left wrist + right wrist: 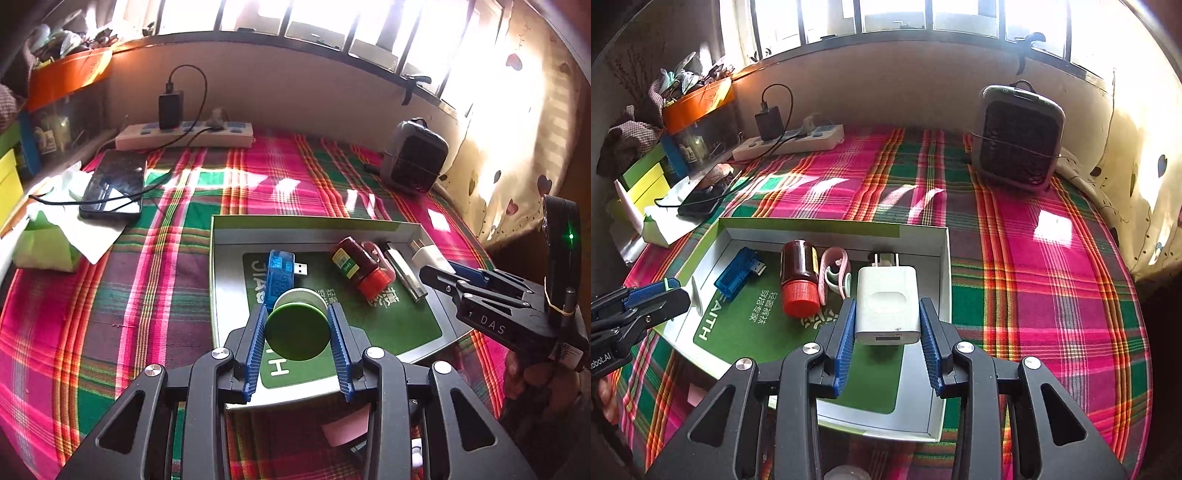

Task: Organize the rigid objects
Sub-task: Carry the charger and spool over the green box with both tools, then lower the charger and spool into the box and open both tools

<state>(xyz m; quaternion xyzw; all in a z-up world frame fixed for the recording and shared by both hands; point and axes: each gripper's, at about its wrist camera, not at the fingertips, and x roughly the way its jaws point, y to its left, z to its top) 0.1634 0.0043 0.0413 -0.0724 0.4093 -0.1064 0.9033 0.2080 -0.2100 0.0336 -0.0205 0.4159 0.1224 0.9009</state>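
**Both tongs loaded over the box lid, ready to add two more pieces**

I hold the left gripper (297,325) closed on a small round green-lidded tin (297,330), its blue pads (255,345) pressing the rim from either side so the flat lid faces my camera. I grip it across its width because the round wall gives the pads the only firm purchase. It hangs over the near left part of the shallow box lid (218,280), just beside the blue USB tester (279,275) that lies inside.

My right gripper (888,321) is clamped on a white wall charger (888,306), pads on its two flat sides, prongs pointing away from me. That leaves the flat underside free to meet the tray floor. It sits over the right part of the box lid (943,258), near the wall.

Already lying in the lid are the dark bottle with a red cap (799,277), on its side so it cannot topple, a pink loop-shaped item (834,273) beside it, and a silver lighter (404,273). I judge the open green floor between these pieces is where both loads belong. The lid rests on the plaid cloth (1034,258).
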